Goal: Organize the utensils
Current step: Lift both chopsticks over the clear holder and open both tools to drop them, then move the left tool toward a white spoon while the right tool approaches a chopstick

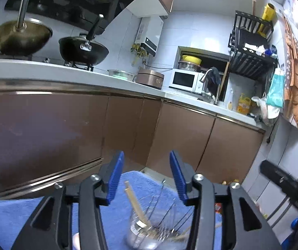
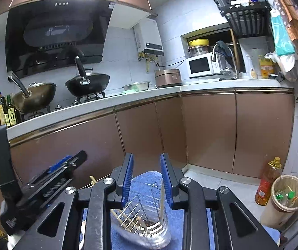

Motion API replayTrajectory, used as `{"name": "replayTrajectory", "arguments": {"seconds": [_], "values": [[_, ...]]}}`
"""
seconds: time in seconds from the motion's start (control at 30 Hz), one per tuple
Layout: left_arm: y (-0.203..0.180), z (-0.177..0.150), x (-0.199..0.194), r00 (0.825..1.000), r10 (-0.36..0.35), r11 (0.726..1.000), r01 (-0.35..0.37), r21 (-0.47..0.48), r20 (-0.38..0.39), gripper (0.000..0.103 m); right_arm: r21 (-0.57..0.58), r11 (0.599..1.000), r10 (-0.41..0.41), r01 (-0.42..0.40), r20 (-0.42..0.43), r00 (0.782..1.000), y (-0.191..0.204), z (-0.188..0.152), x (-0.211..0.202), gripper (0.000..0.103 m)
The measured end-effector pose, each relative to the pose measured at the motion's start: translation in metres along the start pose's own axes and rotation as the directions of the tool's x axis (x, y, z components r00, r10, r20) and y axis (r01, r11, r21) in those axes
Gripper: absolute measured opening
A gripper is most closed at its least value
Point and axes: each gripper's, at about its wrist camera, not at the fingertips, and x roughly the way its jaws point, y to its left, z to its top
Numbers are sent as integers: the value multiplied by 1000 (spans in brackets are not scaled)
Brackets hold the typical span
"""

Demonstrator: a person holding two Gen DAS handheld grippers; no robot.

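Note:
A clear utensil holder (image 1: pixel 149 235) with a wire insert stands on a blue towel (image 1: pixel 24 218), low in both wrist views. Wooden chopsticks (image 1: pixel 137 208) lean inside it, blurred. My left gripper (image 1: pixel 147 173) hovers above the holder, open, with nothing between its blue pads. My right gripper (image 2: pixel 147 175) is over the same holder (image 2: pixel 149 227), open with a narrower gap. A thin pale stick (image 2: pixel 161 195) stands upright in the holder just below the right pad, and no pad presses on it. The left gripper's body (image 2: pixel 65 164) shows at the left of the right wrist view.
Brown cabinet doors (image 2: pixel 207 129) under a white counter (image 2: pixel 128 98) fill the background. Two woks (image 2: pixel 86 83) sit on the stove, with a rice cooker, a microwave (image 2: pixel 201 65) and a sink tap further along. On the floor stand an oil bottle (image 2: pixel 267 181) and a bin (image 2: pixel 284 198).

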Motion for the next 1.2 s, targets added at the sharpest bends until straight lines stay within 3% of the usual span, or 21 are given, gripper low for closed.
{"name": "replayTrajectory", "arguments": {"seconds": [0.13, 0.37, 0.67, 0.8, 0.97, 1.2], "values": [[11, 8, -37, 999, 35, 998, -33, 46, -26, 48, 39, 999, 2, -2, 10, 1000, -2, 4, -41, 25], [43, 2, -93, 989, 59, 998, -53, 47, -135, 48, 88, 996, 3, -2, -18, 1000, -2, -2, -94, 25], [67, -17, -144, 962, -7, 1000, 10, 11, -274, 48, 123, 992, 34, -30, -30, 999, 12, -13, -144, 25], [76, -30, -162, 933, -96, 995, 83, -53, -346, 48, 124, 991, 56, -49, -53, 997, 24, -20, -159, 25], [86, -48, -177, 900, -152, 987, 116, -111, -408, 48, 126, 990, 75, -64, -85, 994, 34, -30, -171, 25], [97, -80, -180, 826, -255, 962, 161, -223, -503, 48, 160, 985, 98, -70, -174, 980, 38, -51, -177, 25]]}}
